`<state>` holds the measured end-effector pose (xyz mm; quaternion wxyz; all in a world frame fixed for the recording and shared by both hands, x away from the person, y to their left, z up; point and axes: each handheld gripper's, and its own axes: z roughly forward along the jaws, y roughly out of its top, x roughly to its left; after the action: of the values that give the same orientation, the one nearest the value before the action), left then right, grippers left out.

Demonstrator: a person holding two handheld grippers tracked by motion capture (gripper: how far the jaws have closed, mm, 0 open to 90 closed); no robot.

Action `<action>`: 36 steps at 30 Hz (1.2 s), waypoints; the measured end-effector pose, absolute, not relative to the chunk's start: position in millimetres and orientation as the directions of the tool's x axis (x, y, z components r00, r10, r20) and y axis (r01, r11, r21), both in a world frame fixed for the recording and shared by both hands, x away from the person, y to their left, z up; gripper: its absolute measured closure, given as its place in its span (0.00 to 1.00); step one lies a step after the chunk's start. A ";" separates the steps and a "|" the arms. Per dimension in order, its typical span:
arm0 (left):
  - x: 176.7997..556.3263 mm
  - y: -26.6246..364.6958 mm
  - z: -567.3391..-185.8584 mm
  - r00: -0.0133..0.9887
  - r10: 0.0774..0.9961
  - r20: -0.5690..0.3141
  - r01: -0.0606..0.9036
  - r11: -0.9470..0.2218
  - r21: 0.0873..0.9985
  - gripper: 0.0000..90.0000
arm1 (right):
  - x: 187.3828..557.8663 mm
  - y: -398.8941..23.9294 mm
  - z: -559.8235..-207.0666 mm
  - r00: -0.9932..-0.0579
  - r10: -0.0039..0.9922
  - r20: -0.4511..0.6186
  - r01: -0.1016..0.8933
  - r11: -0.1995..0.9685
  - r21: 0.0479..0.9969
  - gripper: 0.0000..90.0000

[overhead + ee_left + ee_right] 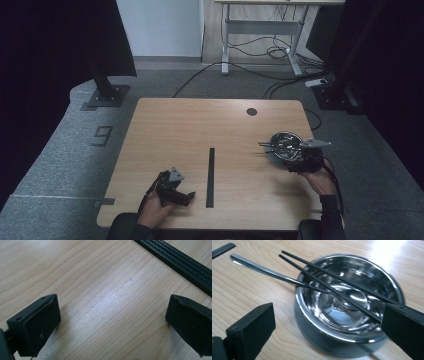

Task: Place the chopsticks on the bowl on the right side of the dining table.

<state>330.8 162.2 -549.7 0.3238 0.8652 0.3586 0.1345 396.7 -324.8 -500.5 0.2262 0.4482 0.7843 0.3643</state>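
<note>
— What was on the pale wooden table (200,125) when you looked?

— Mostly bare wood. A long, flat black ribbed strip (210,177) lay down the middle, running away from the person, and it seemed to split the top into a side for each hand. On the right half sat a round, shiny steel bowl (352,307) with a slim steel spoon (272,273) and a pair of black chopsticks (329,281) laid across it, handles sticking out over the rim toward the strip. I'd guess that made them easy to pick off.

— And the tongs?

— The right gripper (332,327) hung low at the bowl, jaws spread wide with the near rim between them, pinching nothing. One jaw overlapped the chopstick tips; from where I stood I couldn't say whether it touched them. The left gripper (112,322) rested near the front edge, jaws also spread over bare wood, apparently just waiting.

— Did the close views add anything?

— The right gripper view showed the spoon's head lying inside the bowl, which from above was only a glinting blur. The left gripper view showed the strip's lengthwise grooves. From above you got the layout: hands well apart, strip between.
</note>
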 end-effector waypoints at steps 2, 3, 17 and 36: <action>330.8 162.2 -549.7 0.707 0.708 0.001 0.533 -0.533 0.657 0.00 | 397.5 -320.1 -502.4 -0.510 0.859 -0.028 0.534 0.342 0.773 0.00; 330.8 162.2 -549.7 0.707 0.708 0.001 0.533 -0.533 0.657 0.00 | 397.5 -320.1 -502.4 -0.510 0.859 -0.028 0.534 0.342 0.773 0.00; 330.9 162.2 -549.7 0.707 0.707 0.001 0.533 -0.534 0.656 0.00 | 408.6 -304.3 -517.7 -0.545 0.838 -0.044 0.544 0.393 0.741 0.00; 330.9 162.2 -549.7 0.707 0.707 0.001 0.533 -0.534 0.656 0.00 | 419.6 -298.4 -522.5 -0.564 0.824 -0.052 0.535 0.413 0.737 0.00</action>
<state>330.9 162.2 -549.7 0.3236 0.8653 0.3584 0.1345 419.6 -298.4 -522.5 0.2090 0.4172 0.8142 0.3455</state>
